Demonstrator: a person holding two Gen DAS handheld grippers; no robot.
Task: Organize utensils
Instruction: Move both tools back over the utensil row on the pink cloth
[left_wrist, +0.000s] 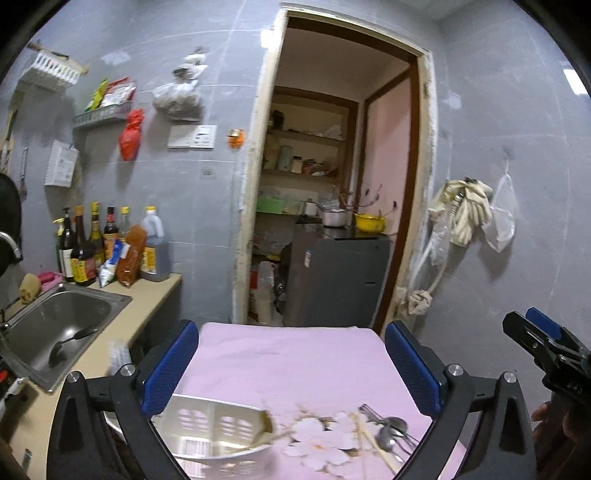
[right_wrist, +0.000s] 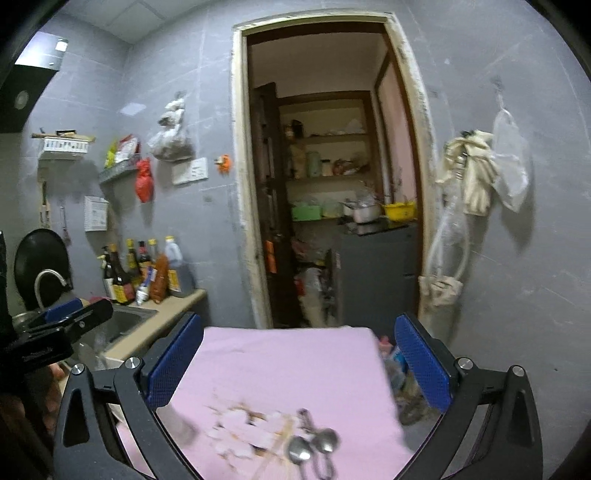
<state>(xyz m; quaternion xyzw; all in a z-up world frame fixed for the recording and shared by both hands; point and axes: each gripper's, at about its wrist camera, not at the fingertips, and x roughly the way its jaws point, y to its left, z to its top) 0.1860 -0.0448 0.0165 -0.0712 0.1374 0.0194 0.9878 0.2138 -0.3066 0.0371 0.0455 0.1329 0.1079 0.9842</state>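
Note:
A pile of metal spoons (left_wrist: 392, 436) with a fork and wooden chopsticks (left_wrist: 373, 443) lies on a pink flowered cloth (left_wrist: 288, 362) over a small table. A white slotted plastic basket (left_wrist: 207, 424) stands at the table's near left; a wooden piece leans in it. My left gripper (left_wrist: 291, 363) is open and empty, above the table. My right gripper (right_wrist: 299, 360) is open and empty too, above the spoons (right_wrist: 312, 445). Each gripper shows at the edge of the other's view: the right one (left_wrist: 543, 341) and the left one (right_wrist: 70, 317).
A steel sink (left_wrist: 55, 332) with a black ladle (left_wrist: 70, 341) is on the counter at left, with sauce bottles (left_wrist: 96, 247) behind it. An open doorway (left_wrist: 332, 184) lies straight ahead, with shelves and a grey cabinet. Cloths and bags (left_wrist: 469, 210) hang on the right wall.

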